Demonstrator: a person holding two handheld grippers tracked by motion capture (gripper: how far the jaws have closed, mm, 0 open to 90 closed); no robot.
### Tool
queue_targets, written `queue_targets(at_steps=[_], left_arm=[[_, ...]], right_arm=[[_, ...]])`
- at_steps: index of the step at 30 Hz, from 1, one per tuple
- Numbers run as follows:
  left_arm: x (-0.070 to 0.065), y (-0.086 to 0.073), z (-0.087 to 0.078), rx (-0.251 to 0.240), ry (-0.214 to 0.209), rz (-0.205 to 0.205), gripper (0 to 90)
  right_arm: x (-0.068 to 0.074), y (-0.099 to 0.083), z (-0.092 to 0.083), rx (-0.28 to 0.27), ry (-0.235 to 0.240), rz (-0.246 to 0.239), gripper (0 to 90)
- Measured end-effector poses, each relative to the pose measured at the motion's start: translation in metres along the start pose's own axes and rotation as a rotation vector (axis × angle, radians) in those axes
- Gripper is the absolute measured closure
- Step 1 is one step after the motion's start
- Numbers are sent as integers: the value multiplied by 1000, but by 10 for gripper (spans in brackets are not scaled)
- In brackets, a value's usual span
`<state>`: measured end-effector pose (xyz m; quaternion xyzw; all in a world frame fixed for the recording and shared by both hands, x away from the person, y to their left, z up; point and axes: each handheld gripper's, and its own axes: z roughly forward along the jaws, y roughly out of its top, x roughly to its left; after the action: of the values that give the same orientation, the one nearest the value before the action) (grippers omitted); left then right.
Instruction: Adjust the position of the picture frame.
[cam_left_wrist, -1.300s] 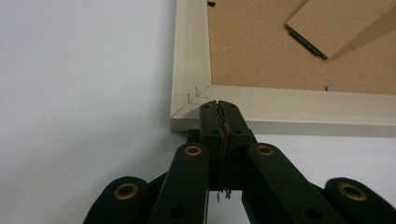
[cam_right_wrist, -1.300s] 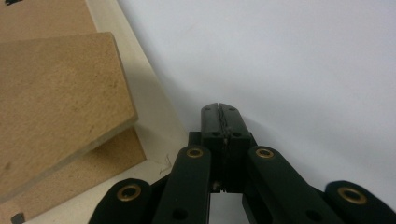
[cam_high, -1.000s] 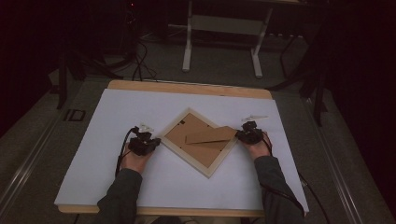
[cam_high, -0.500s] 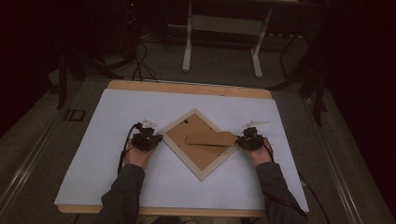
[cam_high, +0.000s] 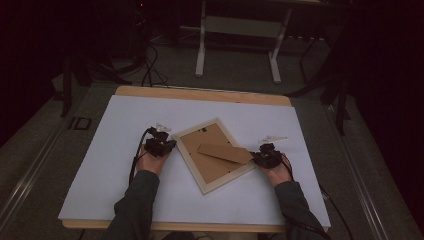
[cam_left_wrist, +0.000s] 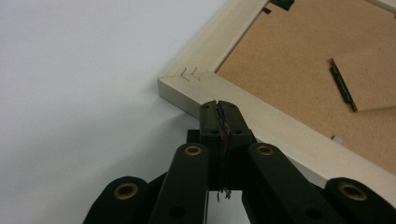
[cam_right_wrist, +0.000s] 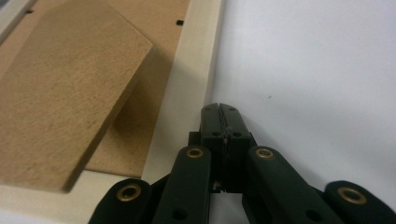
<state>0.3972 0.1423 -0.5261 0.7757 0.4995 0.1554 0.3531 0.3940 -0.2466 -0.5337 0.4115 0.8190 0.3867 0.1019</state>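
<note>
Where legible, "ID" beside table.

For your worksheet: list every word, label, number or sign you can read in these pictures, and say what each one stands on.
"ID": a white mark on the grey floor, left of the table.
Picture frame: no writing on its back; two small V-shaped staples at one corner, not letters.
</note>
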Motion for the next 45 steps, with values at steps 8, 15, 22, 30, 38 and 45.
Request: queue_targets(at_steps=[8,15,22,30,38,45], left_arm=[[-2,8,8,13,2,-1,900],[-3,15,14,18,18,1,900],[-4,24,20,32,36,-2,900],[-3,25,29,36,49,-44,900],[-4,31,36,45,57,-66,900],[-7,32,39,38,36,-65,900]], right_arm=[[14,-6,-3,5,31,-20,899],[26,-9,-6,1,53,-37,900],[35,-10,-7,0,64,-60,900],[43,-9,-7,-2,78,-71,900],[47,-9,-7,0,86,-81,900],[51,-11,-8,-3,88,-90,900]])
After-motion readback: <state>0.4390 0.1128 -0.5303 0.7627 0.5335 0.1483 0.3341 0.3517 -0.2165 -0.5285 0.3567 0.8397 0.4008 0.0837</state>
